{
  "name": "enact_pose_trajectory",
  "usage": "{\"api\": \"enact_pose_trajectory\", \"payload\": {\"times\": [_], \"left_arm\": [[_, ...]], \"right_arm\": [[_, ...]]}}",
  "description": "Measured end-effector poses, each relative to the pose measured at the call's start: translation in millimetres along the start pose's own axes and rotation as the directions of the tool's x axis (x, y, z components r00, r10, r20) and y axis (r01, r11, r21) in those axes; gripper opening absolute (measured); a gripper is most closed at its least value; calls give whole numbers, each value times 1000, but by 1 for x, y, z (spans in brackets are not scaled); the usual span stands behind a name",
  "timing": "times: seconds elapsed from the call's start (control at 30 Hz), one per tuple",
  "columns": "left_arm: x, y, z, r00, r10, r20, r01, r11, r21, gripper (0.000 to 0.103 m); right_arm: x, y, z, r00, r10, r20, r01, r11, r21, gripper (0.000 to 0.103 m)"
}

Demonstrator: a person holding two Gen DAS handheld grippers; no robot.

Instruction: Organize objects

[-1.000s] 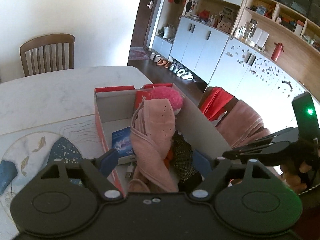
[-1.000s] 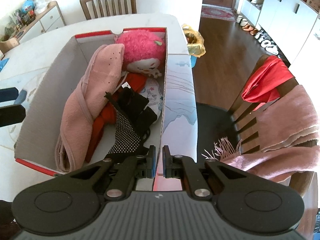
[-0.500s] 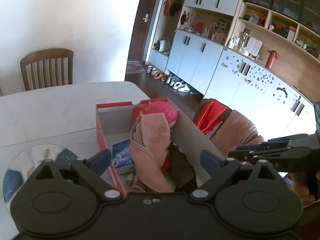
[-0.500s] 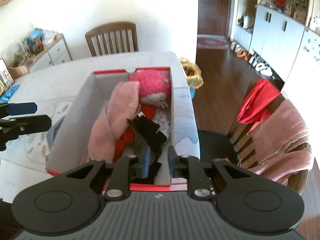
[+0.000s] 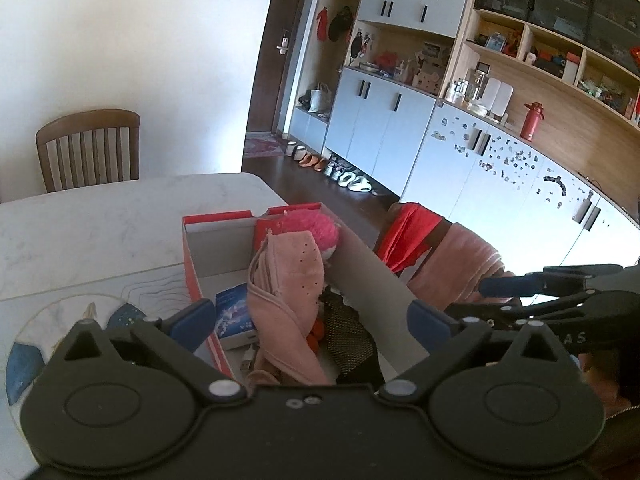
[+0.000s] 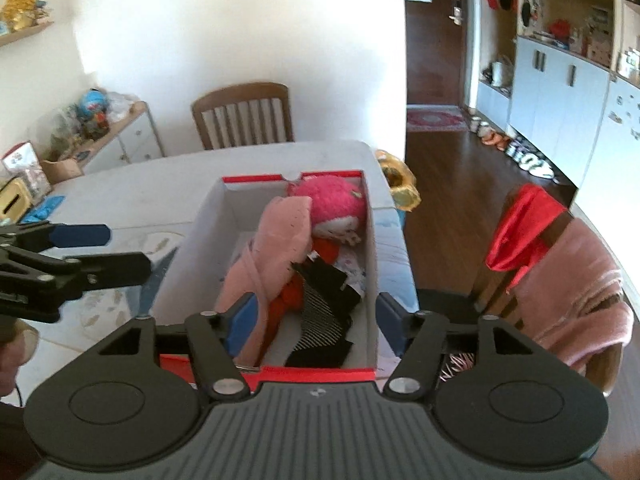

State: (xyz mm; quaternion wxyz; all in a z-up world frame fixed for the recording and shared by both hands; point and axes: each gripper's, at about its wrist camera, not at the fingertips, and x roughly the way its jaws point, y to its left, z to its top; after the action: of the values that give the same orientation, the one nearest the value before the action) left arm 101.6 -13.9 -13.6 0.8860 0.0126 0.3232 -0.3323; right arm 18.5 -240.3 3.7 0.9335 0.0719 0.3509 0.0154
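Both claws hung empty, the right claw [image 6: 312, 322] and left claw [image 5: 308, 316] opening, above the red-rimmed cardboard box [image 6: 200, 232] on the marble table [image 6: 132, 196], holding a soft pink cloth [image 6: 276, 248], fuzzy plush [image 6: 336, 204], dotted black fabric [image 6: 320, 312]

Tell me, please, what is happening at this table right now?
A person is organizing things into a red-rimmed cardboard box on the white table. Both tools hover at its near end, nothing between their jaws: the left hand-held gripper and the right hand-held gripper are opening. The box already holds a pink cloth, a pink plush toy, a black dotted glove and a small blue book.
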Motion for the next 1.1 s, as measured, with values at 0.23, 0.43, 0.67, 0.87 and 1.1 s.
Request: {"api": "enact_pose_trajectory", "payload": {"times": [0.23, 0.43, 0.67, 0.87, 1.1], "left_arm": [[0, -12, -3, 999, 44, 5, -43, 999, -25, 102], [-1, -26, -7, 996, 86, 3, -86, 996, -34, 102], [-4, -41, -12, 991, 135, 4, -135, 990, -37, 102], [-7, -46, -17, 987, 161, -2, -161, 985, -58, 102], [-11, -53, -20, 988, 154, 6, -154, 986, -61, 102]], "right_arm": [[-7, -1, 1, 998, 51, 27, -50, 997, -61, 80], [-8, -9, -2, 998, 64, -2, -64, 995, -74, 84], [-11, -14, -4, 996, 88, -1, -88, 990, -111, 85], [-15, -17, -8, 994, 110, -6, -110, 987, -118, 85], [-20, -22, -11, 994, 113, 7, -111, 988, -107, 85]]}}
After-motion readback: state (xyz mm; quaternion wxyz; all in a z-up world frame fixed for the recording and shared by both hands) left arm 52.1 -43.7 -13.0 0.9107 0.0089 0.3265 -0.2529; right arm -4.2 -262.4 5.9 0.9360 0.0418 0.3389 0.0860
